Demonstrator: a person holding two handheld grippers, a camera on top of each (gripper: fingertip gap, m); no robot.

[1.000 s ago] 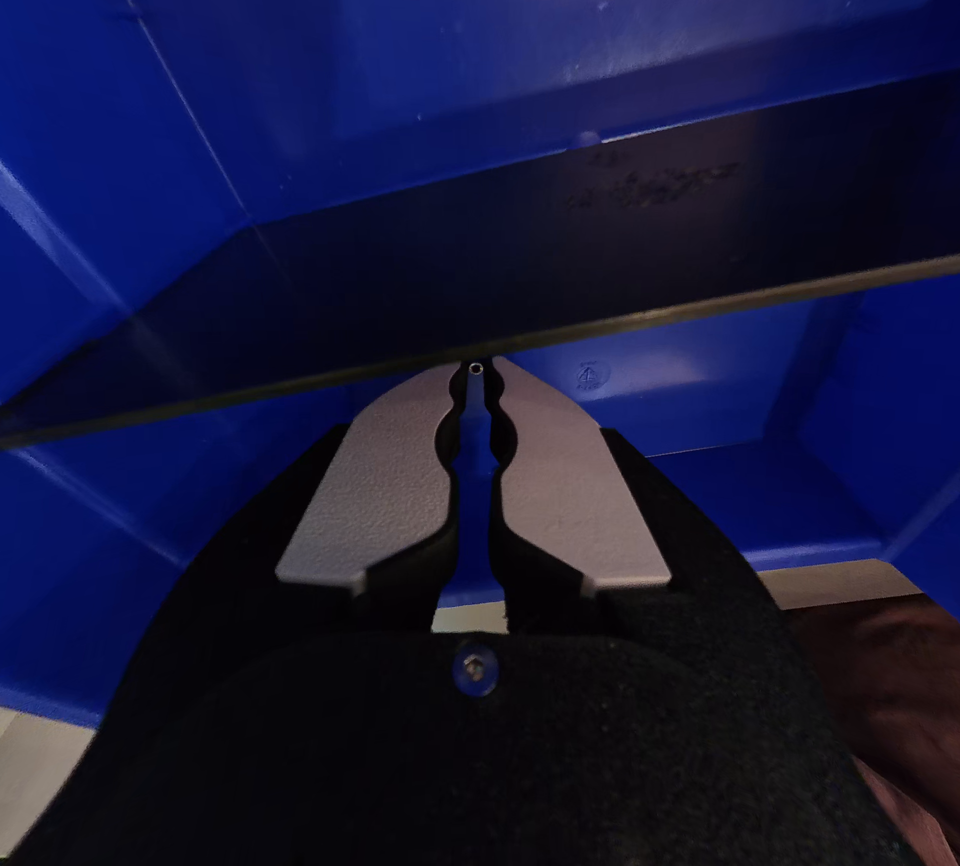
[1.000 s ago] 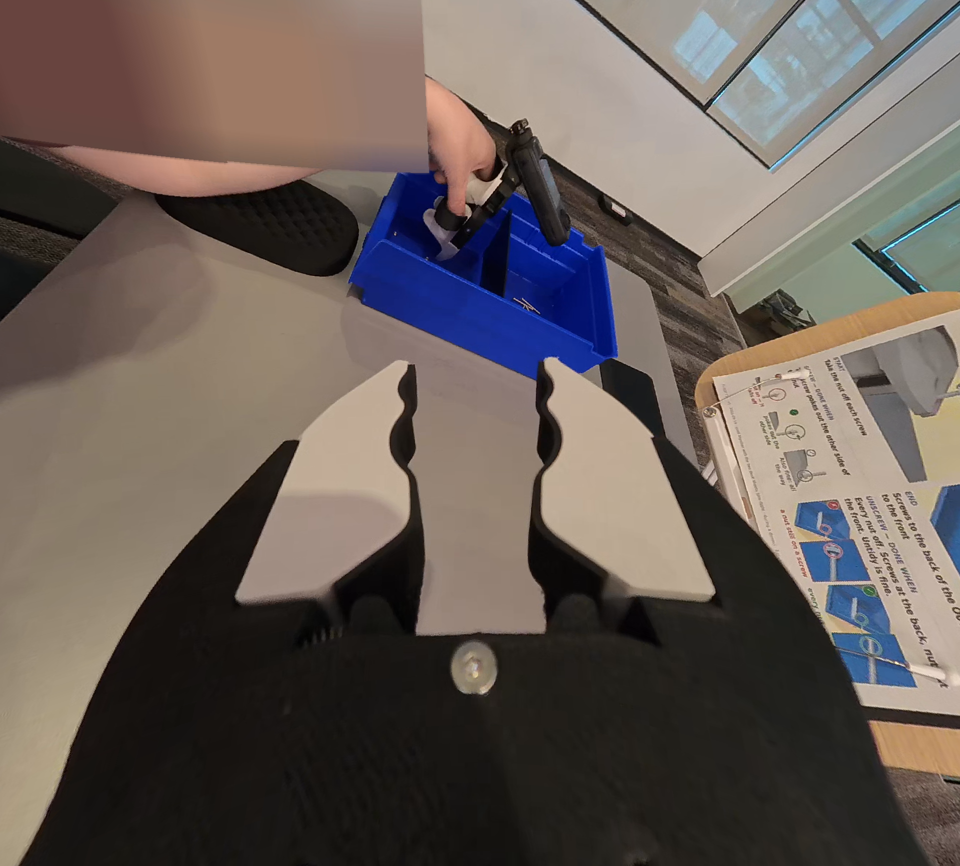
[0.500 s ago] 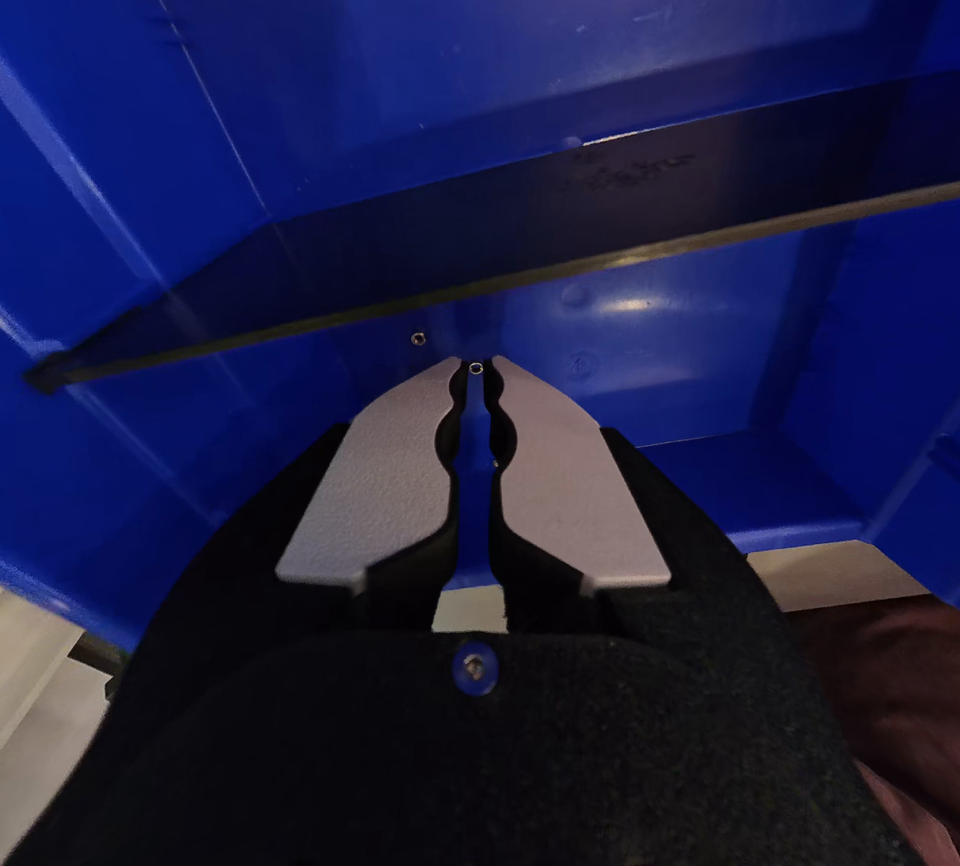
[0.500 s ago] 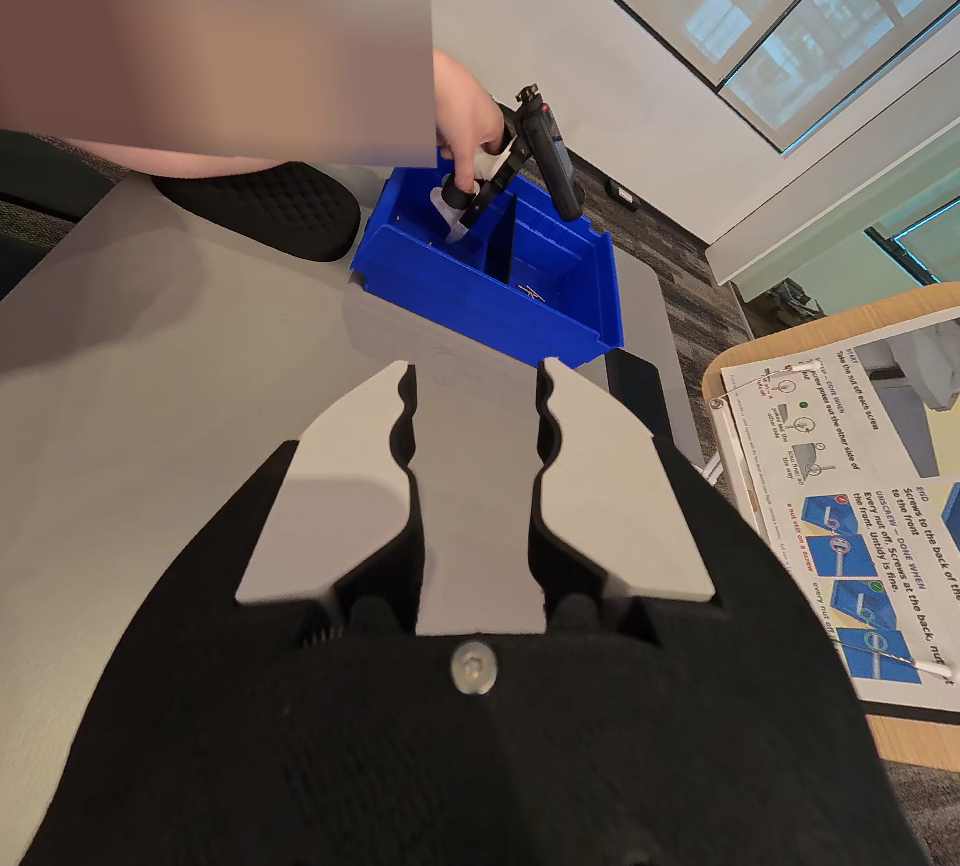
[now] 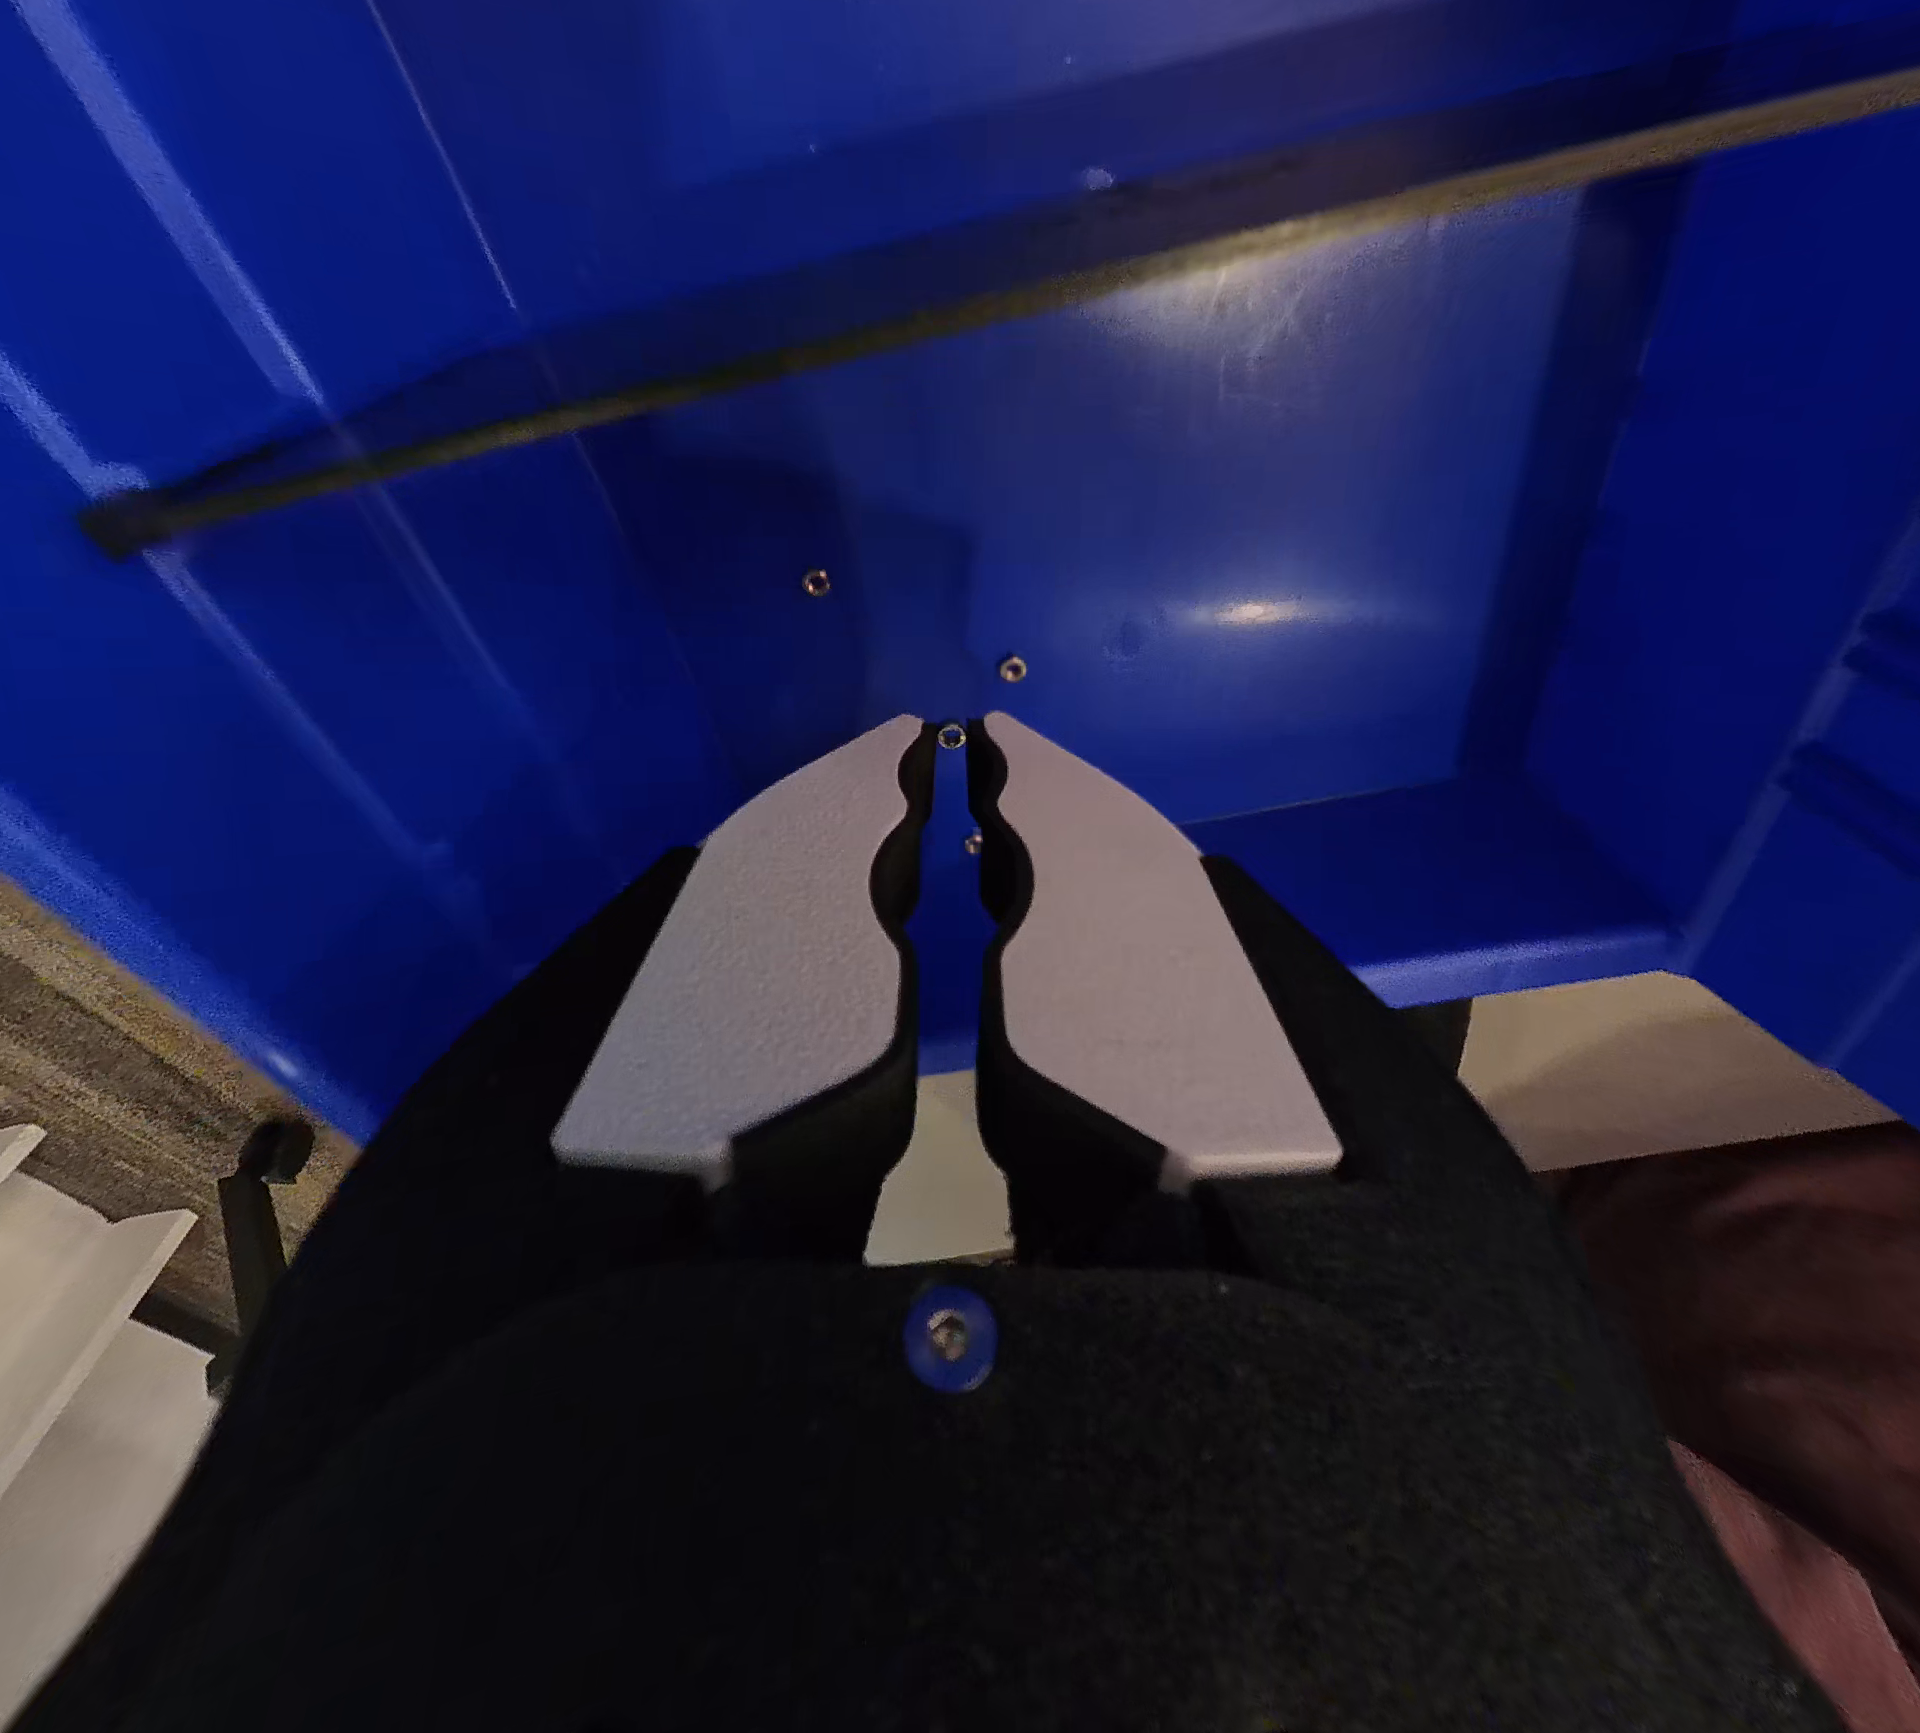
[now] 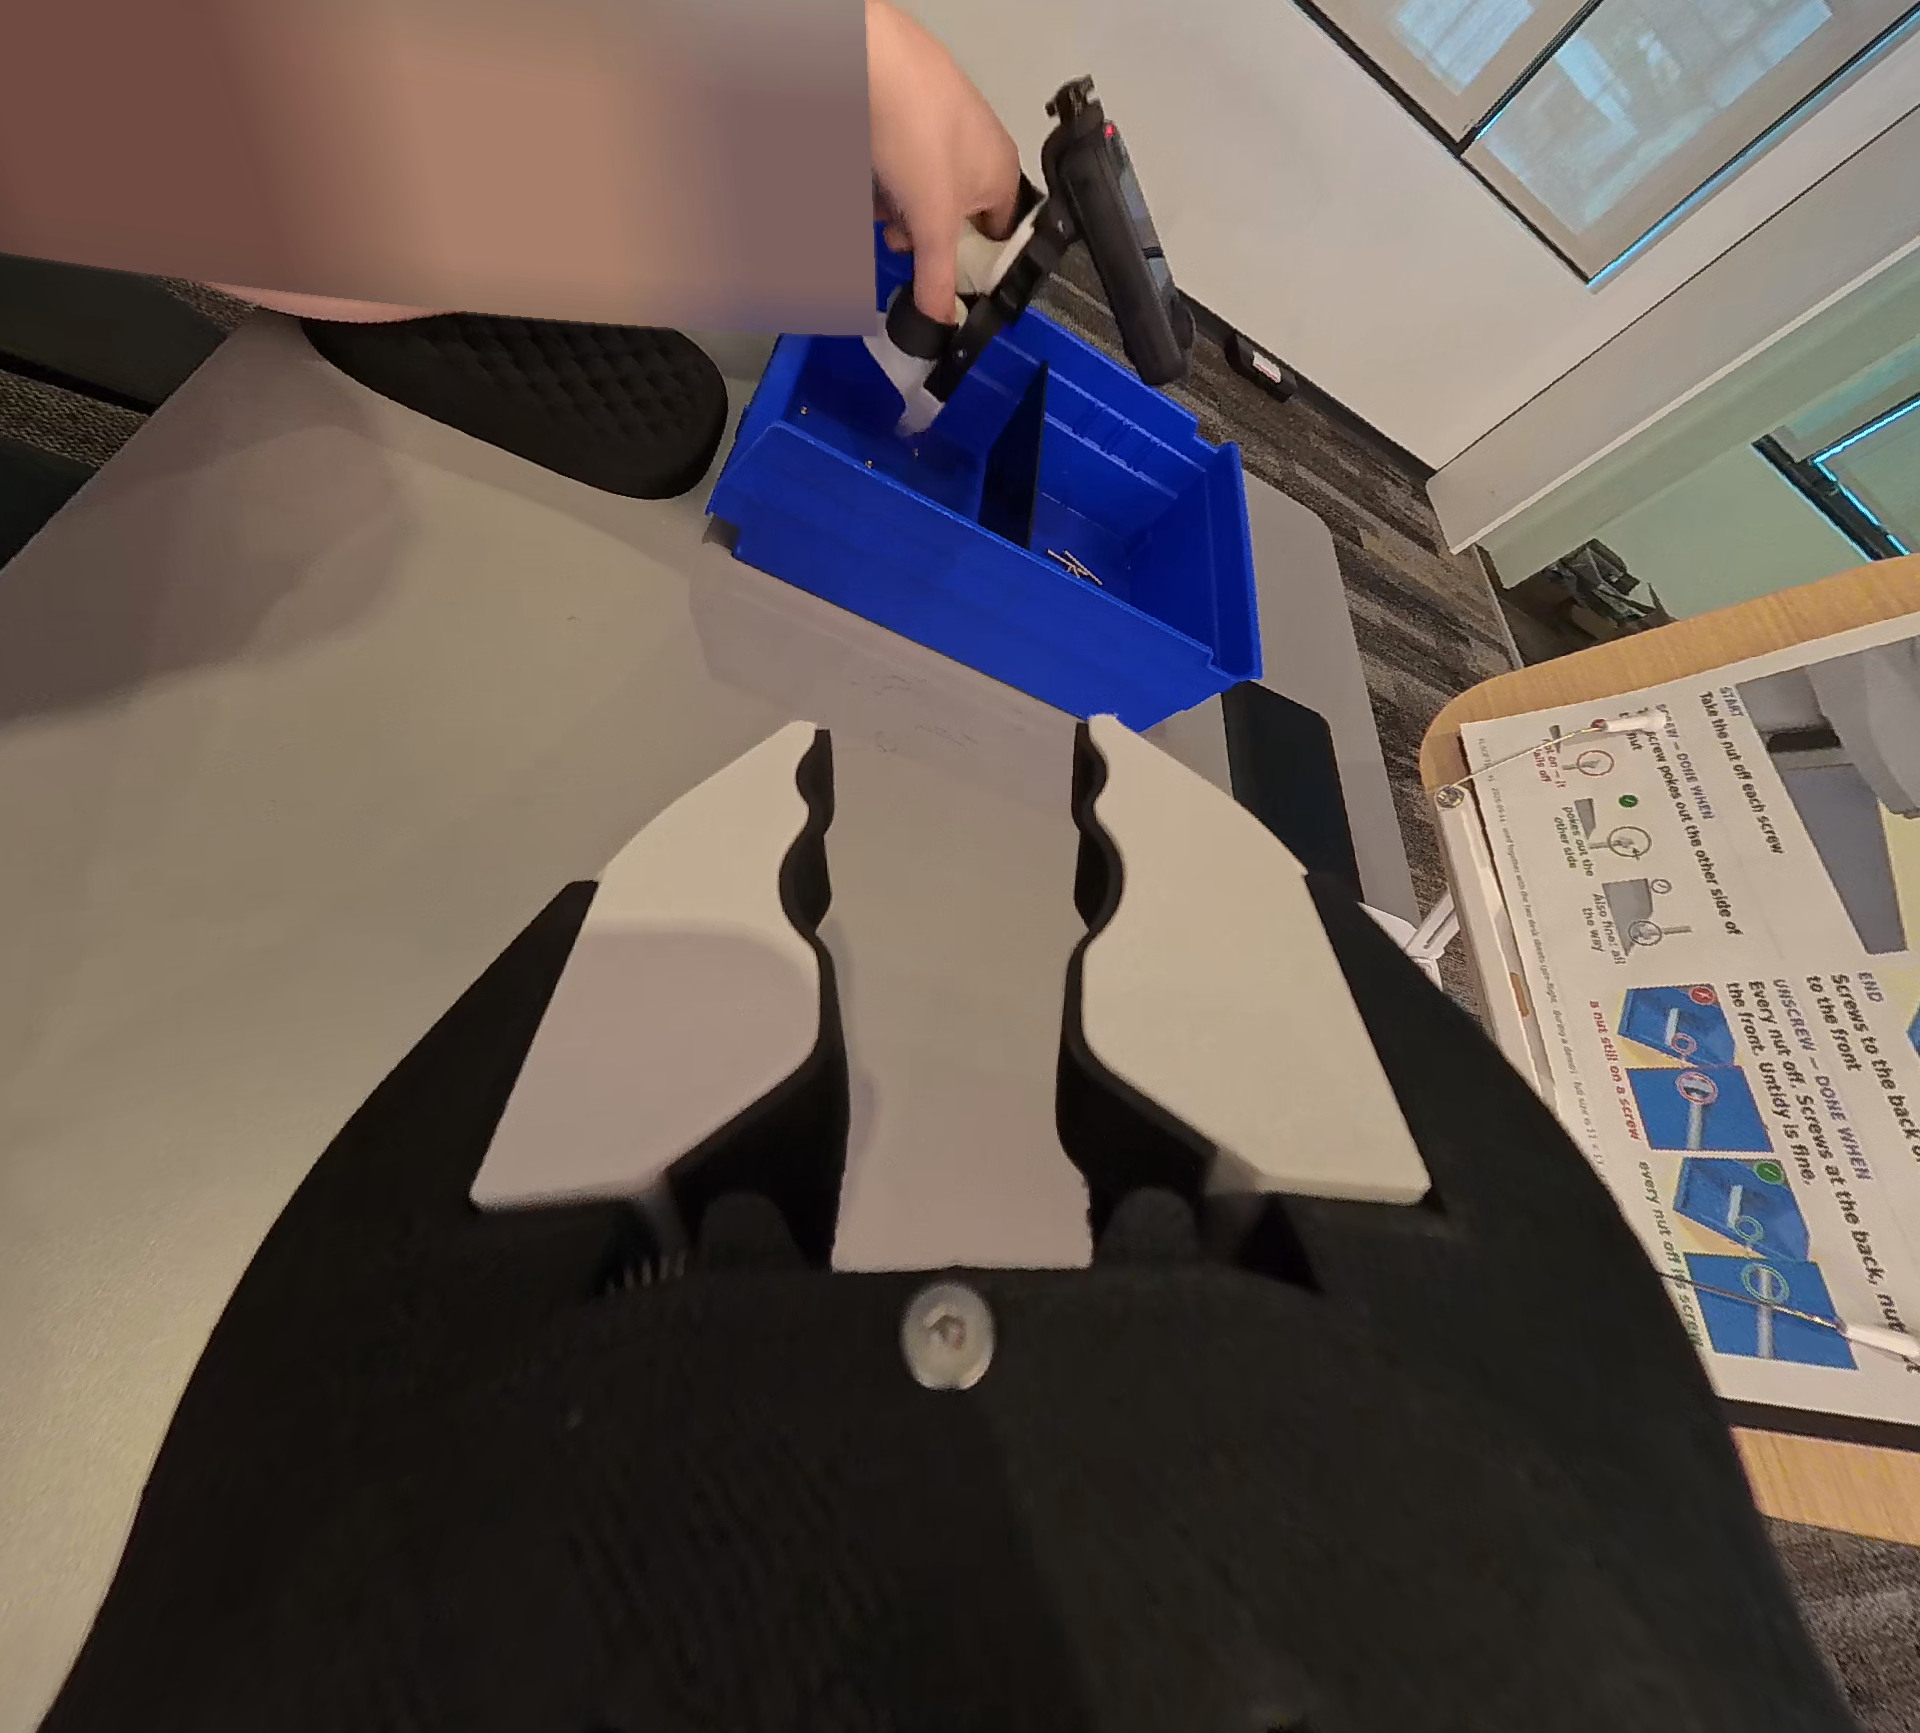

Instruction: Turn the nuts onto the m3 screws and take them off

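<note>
**Left jaws clamped on one nut, screws one compartment over**

Left gripper [image 5: 951, 736] jaws pinch a nut [image 5: 951, 735] at the tips, bore facing the camera. Loose nuts [image 5: 1012, 668] lie at 12–1 o'clock on the blue bin [image 6: 1039, 603] floor. Right gripper [image 6: 951, 753] jaws apart, empty, over the desk [image 6: 312, 748]. Screws [image 6: 1075, 565] lie flat past the divider [image 6: 1013, 462], at 12–1 o'clock from the right jaws.

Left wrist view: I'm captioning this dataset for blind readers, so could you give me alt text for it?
The left hand-held gripper, nearly closed, pinches a tiny nut at its tips inside a blue bin. Three loose nuts lie on the bin floor, in front of a dark divider.
</note>
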